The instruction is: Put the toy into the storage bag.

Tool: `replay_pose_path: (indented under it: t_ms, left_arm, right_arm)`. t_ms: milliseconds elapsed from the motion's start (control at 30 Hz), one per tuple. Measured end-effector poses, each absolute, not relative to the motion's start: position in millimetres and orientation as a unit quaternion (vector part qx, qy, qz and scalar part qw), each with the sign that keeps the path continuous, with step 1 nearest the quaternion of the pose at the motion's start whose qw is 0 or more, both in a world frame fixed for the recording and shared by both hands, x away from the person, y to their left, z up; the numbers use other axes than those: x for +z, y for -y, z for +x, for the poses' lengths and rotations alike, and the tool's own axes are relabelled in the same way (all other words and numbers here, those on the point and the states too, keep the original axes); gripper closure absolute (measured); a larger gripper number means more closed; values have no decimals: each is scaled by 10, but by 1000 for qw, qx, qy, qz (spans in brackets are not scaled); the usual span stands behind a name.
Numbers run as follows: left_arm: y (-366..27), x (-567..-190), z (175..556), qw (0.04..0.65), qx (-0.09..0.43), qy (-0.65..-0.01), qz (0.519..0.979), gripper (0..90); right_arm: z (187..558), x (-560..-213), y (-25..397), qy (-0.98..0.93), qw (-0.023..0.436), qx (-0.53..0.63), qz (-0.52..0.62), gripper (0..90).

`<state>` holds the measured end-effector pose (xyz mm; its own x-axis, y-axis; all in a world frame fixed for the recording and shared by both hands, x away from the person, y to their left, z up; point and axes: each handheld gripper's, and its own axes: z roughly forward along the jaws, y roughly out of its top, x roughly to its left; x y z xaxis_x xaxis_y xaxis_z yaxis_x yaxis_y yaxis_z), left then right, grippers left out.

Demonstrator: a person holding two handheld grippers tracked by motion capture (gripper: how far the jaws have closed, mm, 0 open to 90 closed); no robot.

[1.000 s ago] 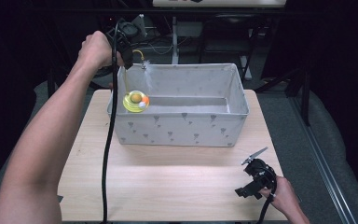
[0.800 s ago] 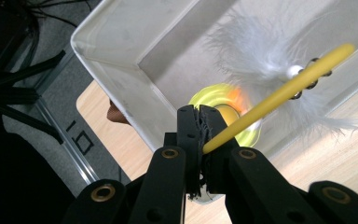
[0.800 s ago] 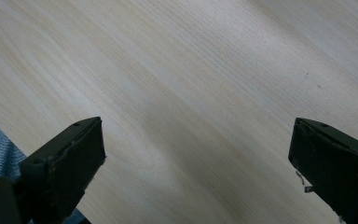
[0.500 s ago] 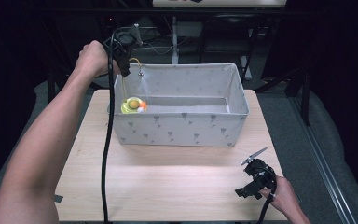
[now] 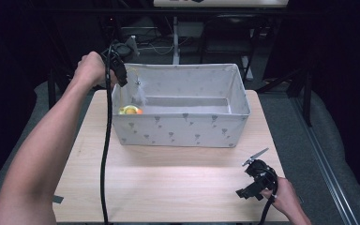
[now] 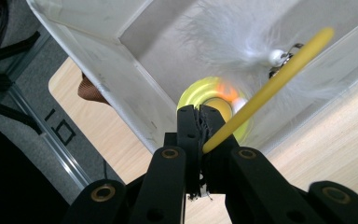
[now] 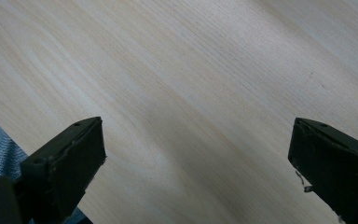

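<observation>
Two grippers | left gripper (image 6: 199,122) fingers clamp yellow wand (image 6: 270,84); feather (image 6: 242,44) blurred | right gripper (image 7: 198,163) fingers apart

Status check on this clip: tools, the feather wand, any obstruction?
Left tool shut on yellow wand, feather hanging in the bin. Right tool open, idle over the table. Nothing blocking.

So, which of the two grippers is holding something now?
The left gripper, raised over the bin's left end, is shut on a yellow stick with white feathers. The right gripper is open above the bare table.
</observation>
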<state>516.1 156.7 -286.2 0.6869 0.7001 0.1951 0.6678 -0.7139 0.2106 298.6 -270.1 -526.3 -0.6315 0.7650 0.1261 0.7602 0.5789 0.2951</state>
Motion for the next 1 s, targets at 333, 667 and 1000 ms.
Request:
replay_pose_path:
  t_ms: [333, 667, 1000]
  left_arm:
    - [-1634, -3041, 5152, 55, 113, -379, 917, 878]
    - [-1701, -3206, 5136, 52, 97, -381, 918, 878]
    - [-1772, -3387, 5136, 45, 78, -387, 918, 879]
  right_arm:
    - [2985, -5264, 2700, -889, 8, 163, 428, 34]
    - [2987, -5264, 2702, -890, 10, 160, 427, 35]
    - [2989, -5266, 2700, -891, 9, 158, 425, 35]
